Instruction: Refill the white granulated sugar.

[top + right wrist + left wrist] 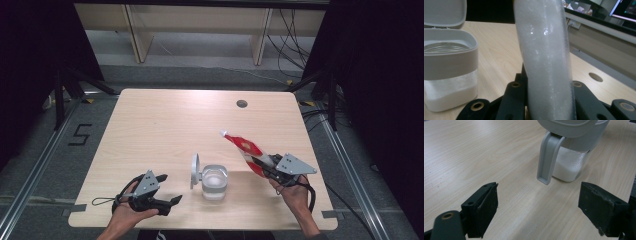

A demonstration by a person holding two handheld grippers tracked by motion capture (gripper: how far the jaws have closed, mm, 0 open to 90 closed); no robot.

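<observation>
The right claw [262, 166] holds a red and white bag [246, 148]. Its two black jaws squeeze the bag near its bottom end. The bag sticks out of the claw and points up and away, toward the middle of the table [165, 120]. It hangs in the air just to the right of a clear jar [214, 182]. In the right gripper view the bag [546, 57] looks see-through and is full of white grains, and the jaws press on both sides of it.

The jar stands on the table near the front edge, between the two claws. It has a grey rim, and its grey lid [194, 170] is flipped open and stands up on the left side. White grains fill the lower part of the jar [450, 92].

The left claw [169, 189] rests low near the front left of the table, in the person's left hand [131, 216]. Its jaws stand wide apart with nothing between them. They point at the jar. In the left gripper view the jar [570, 165] sits a little past the jaws, and a grey latch [548, 157] hangs down its front.

The person's right hand [294, 192] holds the right claw from below.
</observation>
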